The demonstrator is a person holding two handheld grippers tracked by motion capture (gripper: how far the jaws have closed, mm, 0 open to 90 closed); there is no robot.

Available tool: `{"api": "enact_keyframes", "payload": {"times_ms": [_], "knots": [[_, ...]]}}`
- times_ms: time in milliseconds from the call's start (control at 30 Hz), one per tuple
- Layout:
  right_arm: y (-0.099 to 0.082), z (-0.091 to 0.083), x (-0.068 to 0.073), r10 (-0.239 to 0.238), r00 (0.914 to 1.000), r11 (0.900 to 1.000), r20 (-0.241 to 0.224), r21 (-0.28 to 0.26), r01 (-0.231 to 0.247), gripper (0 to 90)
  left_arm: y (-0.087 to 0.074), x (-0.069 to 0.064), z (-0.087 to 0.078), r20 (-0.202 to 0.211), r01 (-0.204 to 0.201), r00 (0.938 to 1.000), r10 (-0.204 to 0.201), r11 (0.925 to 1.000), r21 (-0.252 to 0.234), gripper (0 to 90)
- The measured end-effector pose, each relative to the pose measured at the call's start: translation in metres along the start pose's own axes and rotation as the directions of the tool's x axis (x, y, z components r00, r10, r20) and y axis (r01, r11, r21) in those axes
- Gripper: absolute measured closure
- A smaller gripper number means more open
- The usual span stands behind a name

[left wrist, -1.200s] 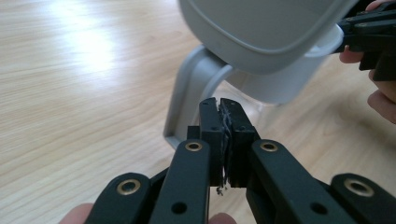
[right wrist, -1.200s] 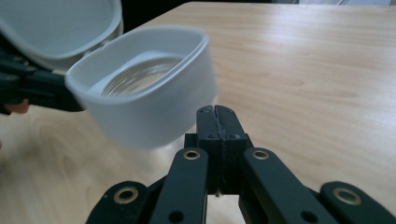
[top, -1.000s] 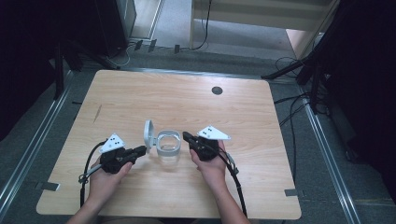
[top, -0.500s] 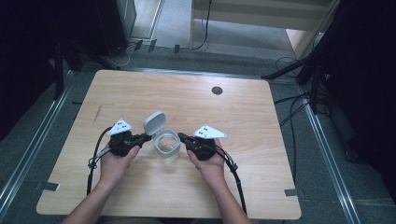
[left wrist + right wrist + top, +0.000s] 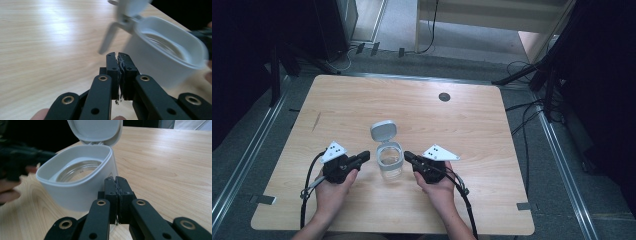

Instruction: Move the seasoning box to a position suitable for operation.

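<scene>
My left tongs (image 5: 363, 157) and right tongs (image 5: 408, 156) are both pressed together, empty. Between them on the bench (image 5: 472, 120) I see the open-lidded container (image 5: 390, 160).

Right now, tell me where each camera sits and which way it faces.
High view: above the person's side, looking forward and down on the wooden table; both hands, the left gripper and the right gripper show.
Left gripper view: rides the left gripper, facing the white plastic container with a hinged open lid; shut jaws.
Right gripper view: rides the right gripper, beside that container; shut jaws.
Shared: all three show the container.
</scene>
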State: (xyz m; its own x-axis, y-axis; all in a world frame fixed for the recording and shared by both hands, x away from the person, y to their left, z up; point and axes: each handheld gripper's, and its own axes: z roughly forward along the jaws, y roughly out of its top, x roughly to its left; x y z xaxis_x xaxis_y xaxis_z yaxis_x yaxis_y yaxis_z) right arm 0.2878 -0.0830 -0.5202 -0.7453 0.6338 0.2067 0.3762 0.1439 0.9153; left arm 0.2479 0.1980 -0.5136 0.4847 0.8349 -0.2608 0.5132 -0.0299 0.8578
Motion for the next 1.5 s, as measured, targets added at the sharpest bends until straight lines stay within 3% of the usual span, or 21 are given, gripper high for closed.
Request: {"api": "enact_keyframes", "payload": {"times_ms": [100,133,233,600,633,667,700,733,800,833,900,933,967,1033,1100,1133,1333,1500], "knots": [[0.001,0.002,0.003,-0.007,1.0,1.0,0.008,-0.002,0.007,90.0,0.0,-0.012,0.003,0.007,-0.008,0.9999,0.008,0.9999,0.012,88.1],[0.001,0.002,0.005,0.001,1.0,1.0,0.007,-0.001,-0.001,90.0,0.001,-0.014,0.004,-0.018,-0.009,0.9998,0.009,0.9999,0.009,90.0],[0.001,-0.001,0.009,0.011,0.9996,0.9999,0.024,0.008,-0.011,90.0,0.002,-0.013,0.008,-0.012,0.011,0.9999,-0.01,0.9999,0.006,90.0],[-0.006,-0.013,0.018,0.028,0.998,0.9996,0.056,-0.003,-0.028,90.0,0.003,-0.016,0.014,-0.006,-0.001,1.0,0.001,0.9998,-0.02,89.3],[-0.006,-0.013,0.018,0.007,0.9961,1.0,0.087,-0.001,-0.007,90.0,0.003,-0.015,0.014,-0.003,-0.007,1.0,0.007,0.9997,-0.024,80.5],[-0.006,-0.013,0.018,0.007,0.9961,1.0,0.087,-0.001,-0.007,90.0,0.002,-0.013,0.013,0.004,-0.007,1.0,0.008,0.9992,-0.039,73.4],[-0.004,-0.015,0.016,0.014,0.994,0.9999,0.109,-0.007,-0.014,90.0,-0.002,-0.005,0.008,0.0,-0.012,0.9999,0.012,0.9958,-0.091,67.8],[-0.003,-0.015,0.014,0.026,0.9932,0.9996,0.113,-0.011,-0.025,90.0,-0.002,-0.005,0.008,0.0,-0.012,0.9999,0.012,0.9958,-0.091,62.9],[0.002,-0.017,0.007,0.033,0.9916,0.9993,0.125,-0.019,-0.031,90.0,-0.007,0.005,-0.002,-0.033,-0.032,0.9991,0.027,0.9907,-0.133,49.6],[0.004,-0.018,0.004,0.041,0.9906,0.999,0.131,-0.021,-0.038,90.0,-0.012,0.019,-0.013,-0.079,-0.044,0.9963,0.034,0.99,-0.134,44.1],[0.011,-0.019,-0.002,0.039,0.9895,0.9991,0.139,-0.022,-0.037,90.0,-0.019,0.035,-0.025,-0.134,-0.031,0.9909,0.017,0.9942,-0.103,30.2],[0.014,-0.019,-0.005,0.039,0.9888,0.9991,0.144,-0.021,-0.036,90.0,-0.019,0.035,-0.025,-0.134,-0.031,0.9909,0.017,0.9942,-0.103,23.0],[0.014,-0.019,-0.005,0.039,0.9888,0.9991,0.144,-0.021,-0.036,90.0,-0.023,0.043,-0.031,-0.157,-0.012,0.9876,-0.002,0.9957,-0.092,23.0],[0.023,-0.018,-0.013,0.044,0.9875,0.9989,0.151,-0.023,-0.041,90.0,-0.037,0.066,-0.053,-0.198,0.022,0.9794,-0.039,0.9961,-0.085,13.3],[0.028,-0.016,-0.018,0.048,0.9867,0.9987,0.155,-0.027,-0.044,90.0,-0.04,0.072,-0.06,-0.208,0.032,0.9769,-0.049,0.9958,-0.086,13.2],[0.031,-0.015,-0.02,0.051,0.9861,0.9985,0.158,-0.029,-0.047,90.0,-0.045,0.083,-0.071,-0.23,0.049,0.971,-0.066,0.9954,-0.083,13.3],[0.048,-0.008,-0.028,0.078,0.9857,0.9963,0.15,-0.046,-0.072,90.0,-0.054,0.095,-0.083,-0.248,0.072,0.9645,-0.09,0.9943,-0.079,13.4],[0.067,0.006,-0.027,0.061,0.9882,0.9977,0.141,-0.039,-0.056,90.0,-0.055,0.087,-0.073,-0.276,0.013,0.9609,-0.023,0.9991,-0.04,13.4]]}}
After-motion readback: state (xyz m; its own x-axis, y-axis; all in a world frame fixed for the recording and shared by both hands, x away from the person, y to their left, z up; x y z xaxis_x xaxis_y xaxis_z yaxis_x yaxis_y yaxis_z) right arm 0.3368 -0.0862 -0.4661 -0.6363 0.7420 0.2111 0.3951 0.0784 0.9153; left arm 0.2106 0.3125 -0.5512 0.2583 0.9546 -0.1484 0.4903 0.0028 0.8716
